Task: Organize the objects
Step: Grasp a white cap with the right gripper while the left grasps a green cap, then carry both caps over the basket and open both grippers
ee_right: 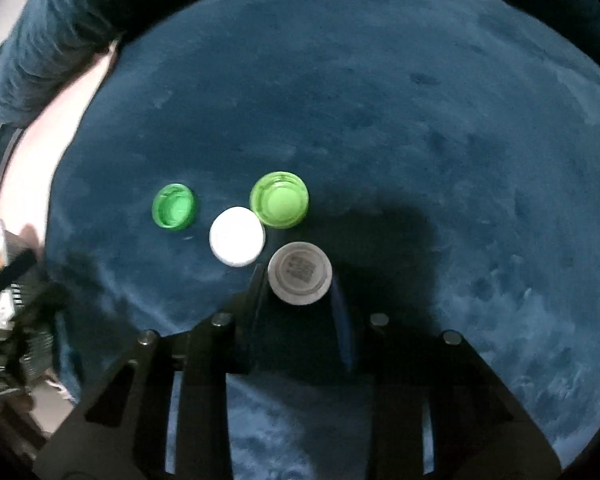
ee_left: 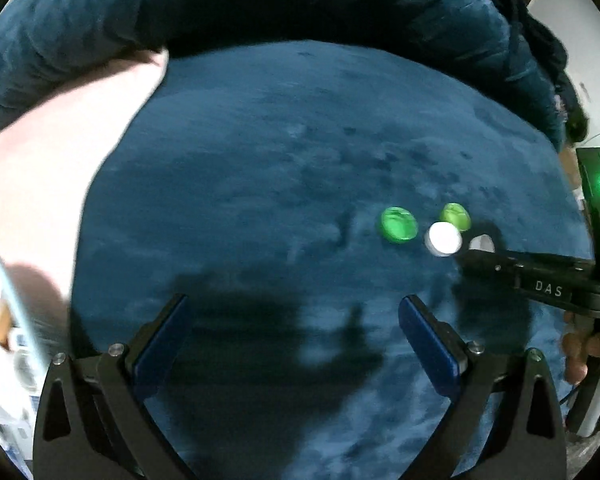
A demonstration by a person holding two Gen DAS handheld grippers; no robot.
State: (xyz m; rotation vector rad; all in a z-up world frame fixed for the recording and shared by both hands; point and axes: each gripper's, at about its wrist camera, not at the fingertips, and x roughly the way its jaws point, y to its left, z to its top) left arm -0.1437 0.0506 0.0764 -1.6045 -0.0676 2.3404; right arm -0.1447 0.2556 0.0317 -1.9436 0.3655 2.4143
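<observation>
Several bottle caps lie close together on a dark blue plush cushion (ee_right: 380,120). A dark green cap (ee_right: 175,206), a white cap (ee_right: 237,236) and a light green cap (ee_right: 279,199) rest on the fabric. My right gripper (ee_right: 298,276) is shut on a grey-white cap (ee_right: 300,273) with a printed code inside, right beside the white cap. In the left wrist view the dark green cap (ee_left: 398,225), white cap (ee_left: 444,239), light green cap (ee_left: 455,217) and held cap (ee_left: 482,243) show at right, with the right gripper (ee_left: 480,254) on it. My left gripper (ee_left: 292,320) is open and empty, nearer and to the left.
A pink cushion or cloth (ee_left: 60,184) lies at the left edge of the blue cushion. A raised blue padded back (ee_left: 260,4) curves behind. Cluttered white items (ee_left: 4,344) sit at the far left. The person's hand (ee_left: 584,352) holds the right gripper.
</observation>
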